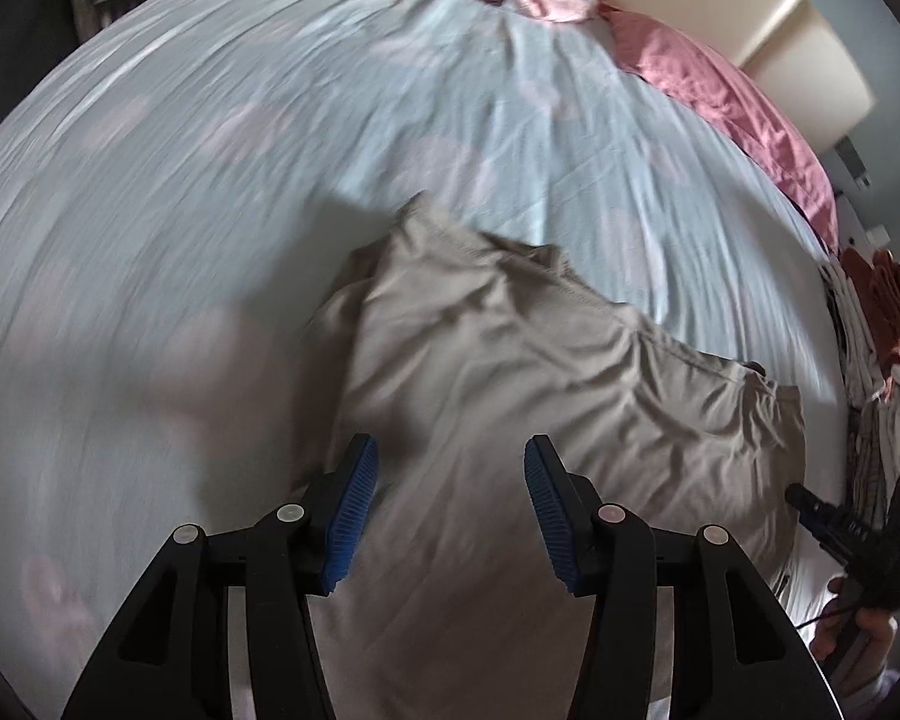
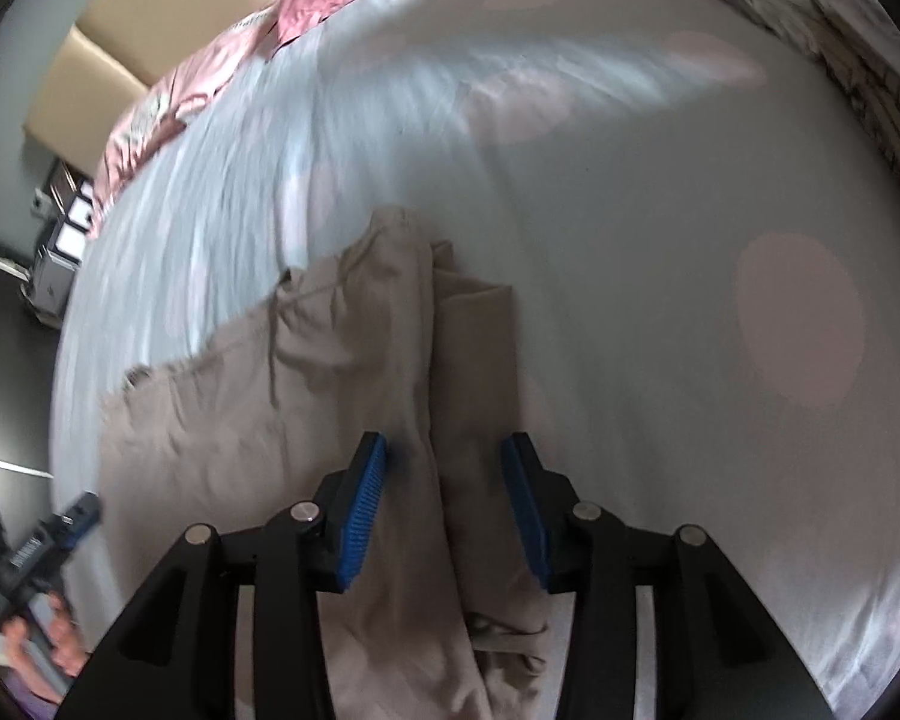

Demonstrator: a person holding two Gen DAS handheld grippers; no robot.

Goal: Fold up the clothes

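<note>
A beige garment [image 1: 510, 372] lies crumpled on the pale bed sheet [image 1: 210, 180]. My left gripper [image 1: 450, 510] is open above its near edge, with blue pads [image 1: 354, 510] spread and nothing between them. In the right wrist view the same garment [image 2: 342, 372] lies partly folded, with a narrow folded strip running toward the camera. My right gripper [image 2: 444, 510] is open, its jaws either side of that strip, not closed on it. The right gripper also shows at the right edge of the left wrist view [image 1: 840, 528], and the left gripper at the lower left of the right wrist view [image 2: 48, 546].
A pink duvet [image 1: 720, 90] is bunched along the far side of the bed, against a beige headboard [image 1: 750, 12]. A pile of other clothes [image 1: 882, 324] sits at the bed's right edge. The sheet [image 2: 690, 240] has pale pink spots. Dark floor and furniture lie beyond the bed [image 2: 6, 300].
</note>
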